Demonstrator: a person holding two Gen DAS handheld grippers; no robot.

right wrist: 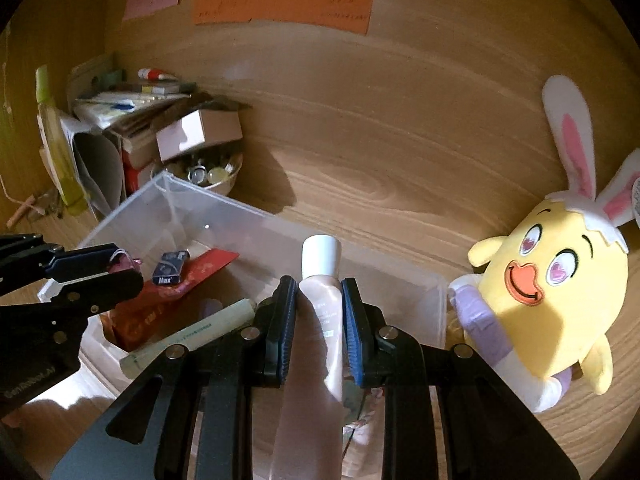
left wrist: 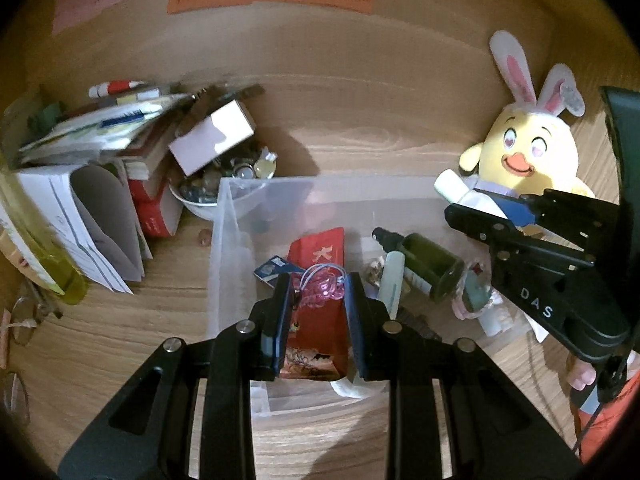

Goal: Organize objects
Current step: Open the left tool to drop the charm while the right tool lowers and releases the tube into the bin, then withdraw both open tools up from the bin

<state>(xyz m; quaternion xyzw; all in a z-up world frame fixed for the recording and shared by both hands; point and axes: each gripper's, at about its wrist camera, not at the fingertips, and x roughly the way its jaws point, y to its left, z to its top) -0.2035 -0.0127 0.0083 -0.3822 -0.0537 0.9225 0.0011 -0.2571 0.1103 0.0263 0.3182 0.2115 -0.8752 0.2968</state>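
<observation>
A clear plastic bin (left wrist: pixel 224 240) stands on the wooden desk; it also shows in the right wrist view (right wrist: pixel 400 276). Inside lie a red packet (left wrist: pixel 320 256), a small blue box (left wrist: pixel 270 270), a dark green bottle (left wrist: pixel 432 264) and a pale green tube (right wrist: pixel 192 336). My left gripper (left wrist: pixel 318 292) is over the bin, its fingers closed on a pink charm (left wrist: pixel 320 290) with a thin cord. My right gripper (right wrist: pixel 320 316) is shut on a white-capped pink tube (right wrist: pixel 322 276), held above the bin's right side; this tube shows in the left wrist view (left wrist: pixel 468 194).
A yellow bunny-eared plush (right wrist: pixel 548 292) stands right of the bin. A bowl of small items (left wrist: pixel 216 192), a cardboard box (left wrist: pixel 212 136) and stacked books and papers (left wrist: pixel 100 184) are at the left. Paper notes (right wrist: pixel 280 0) hang on the wooden back wall.
</observation>
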